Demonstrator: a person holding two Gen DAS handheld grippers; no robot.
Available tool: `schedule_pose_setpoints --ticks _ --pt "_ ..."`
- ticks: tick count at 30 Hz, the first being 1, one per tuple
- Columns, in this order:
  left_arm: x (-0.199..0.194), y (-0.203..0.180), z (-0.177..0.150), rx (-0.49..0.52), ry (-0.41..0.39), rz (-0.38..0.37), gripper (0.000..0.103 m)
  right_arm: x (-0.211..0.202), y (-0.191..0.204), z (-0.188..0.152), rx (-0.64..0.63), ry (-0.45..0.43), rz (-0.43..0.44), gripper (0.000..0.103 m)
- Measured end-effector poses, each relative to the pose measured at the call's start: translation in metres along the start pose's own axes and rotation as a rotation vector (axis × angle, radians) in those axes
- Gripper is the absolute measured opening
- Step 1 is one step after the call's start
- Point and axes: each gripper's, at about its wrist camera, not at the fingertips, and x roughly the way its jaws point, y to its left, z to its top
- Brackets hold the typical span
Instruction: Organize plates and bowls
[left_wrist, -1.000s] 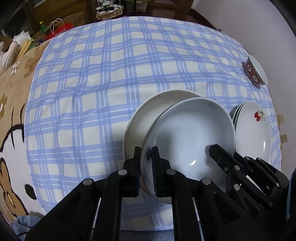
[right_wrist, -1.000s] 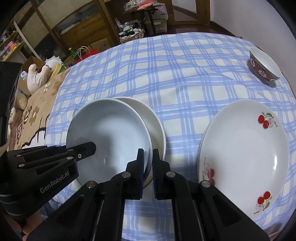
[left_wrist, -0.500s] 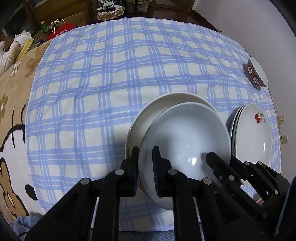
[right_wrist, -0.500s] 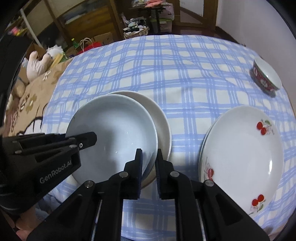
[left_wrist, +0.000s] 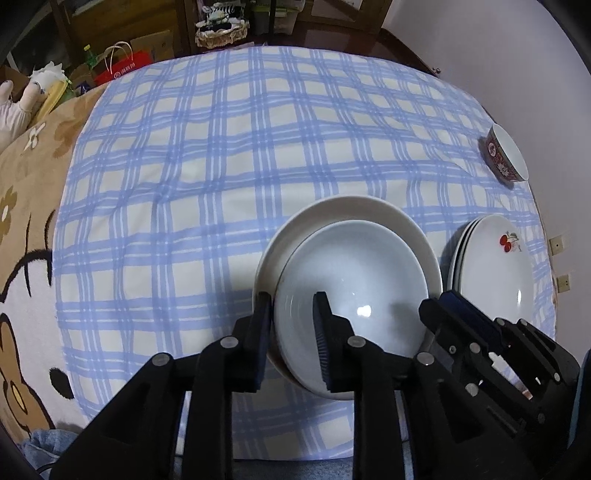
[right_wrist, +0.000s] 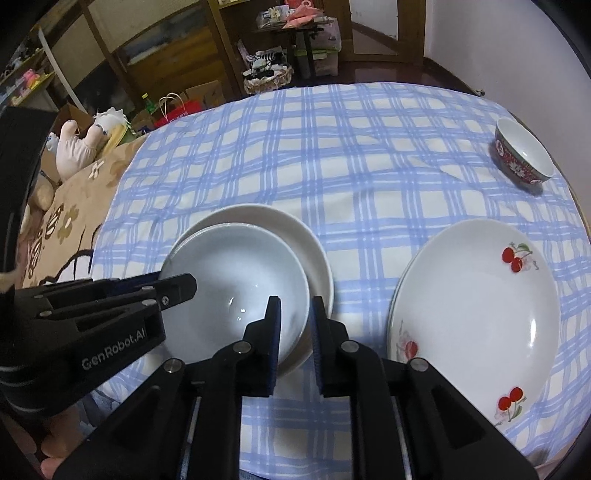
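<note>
Checked cloth covers the desk (left_wrist: 221, 155). Grey bowl (left_wrist: 351, 291) sits nested in the cream plate (left_wrist: 343, 210). Left tool (left_wrist: 293, 332) straddles the bowl's left rim, jaws opening; right tool (right_wrist: 294, 332) brackets its right rim, seemingly loosened. Cherry plates (right_wrist: 476, 310) lie right.

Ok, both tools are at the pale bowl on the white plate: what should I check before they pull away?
1. Pale bowl sits inside white plate: ok, though off-centre toward the near rim.
2. Left tool letting go: ok, jaws opening, a gap shows at the inner pad, rim between them.
3. Right tool clear of the rim: cannot tell, jaws narrow around both rims.
4. Cherry plates stacked apart from the bowl: ok.
5. Red patterned bowl put away: not ok, alone at the far edge of the checked cloth.
</note>
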Motion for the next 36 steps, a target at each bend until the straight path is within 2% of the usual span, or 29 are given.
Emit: schedule_pose_setpoints --ticks 4,6,8,9,13,15,16,17,20,23,26,36 --pt "-0.003 0.000 -0.001 0.000 -0.009 -0.003 0.025 -0.008 -0.003 0.000 0.008 -0.022 0.010 0.017" --pt "-0.010 0.000 -0.003 0.005 -0.029 -0.005 0.032 -0.010 -0.004 0.000 0.010 -0.021 0.000 0.017" --pt "-0.016 -0.002 -0.004 0.014 -0.059 0.011 0.054 -0.013 -0.008 0.000 0.022 -0.022 0.000 0.019" --pt "-0.020 -0.002 -0.005 0.020 -0.078 0.023 0.055 -0.014 -0.010 0.000 0.026 -0.022 0.000 0.021" --pt "-0.030 -0.005 -0.007 0.039 -0.112 0.016 0.060 -0.024 -0.021 0.001 0.047 -0.047 -0.006 0.042" --pt "-0.031 -0.008 -0.008 0.049 -0.122 0.024 0.069 -0.029 -0.027 0.002 0.059 -0.060 -0.014 0.054" --pt "-0.030 -0.010 -0.007 0.058 -0.120 0.043 0.079 -0.031 -0.030 0.002 0.065 -0.064 -0.020 0.064" --pt "-0.029 -0.010 -0.007 0.066 -0.117 0.057 0.082 -0.033 -0.036 0.003 0.075 -0.064 -0.031 0.075" --pt "-0.026 -0.012 -0.005 0.069 -0.109 0.068 0.083 -0.038 -0.049 0.006 0.094 -0.071 -0.057 0.088" --pt "-0.027 -0.015 -0.003 0.084 -0.108 0.074 0.084 -0.045 -0.062 0.007 0.111 -0.083 -0.075 0.093" --pt "-0.033 -0.024 0.001 0.122 -0.122 0.089 0.084 -0.052 -0.078 0.010 0.126 -0.099 -0.094 0.096" --pt "-0.060 -0.069 0.034 0.174 -0.217 0.045 0.084 -0.076 -0.138 0.030 0.176 -0.173 -0.147 0.096"
